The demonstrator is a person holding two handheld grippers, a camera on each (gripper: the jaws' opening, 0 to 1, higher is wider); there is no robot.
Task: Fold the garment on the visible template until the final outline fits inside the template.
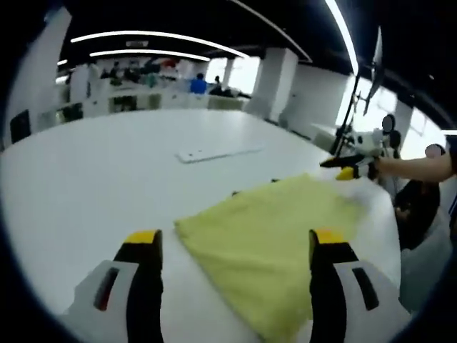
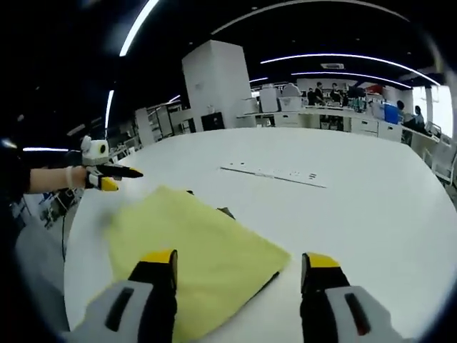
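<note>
In the left gripper view, the left gripper point(image 1: 234, 246) hangs released above the near edge of the yellow garment point(image 1: 275, 232), which lies flat on the white table point(image 1: 107, 179). A white strip point(image 1: 218, 152) lies farther off. In the right gripper view, the right gripper point(image 2: 239, 268) is spread wide over the garment's near right corner, holding nothing.
</note>
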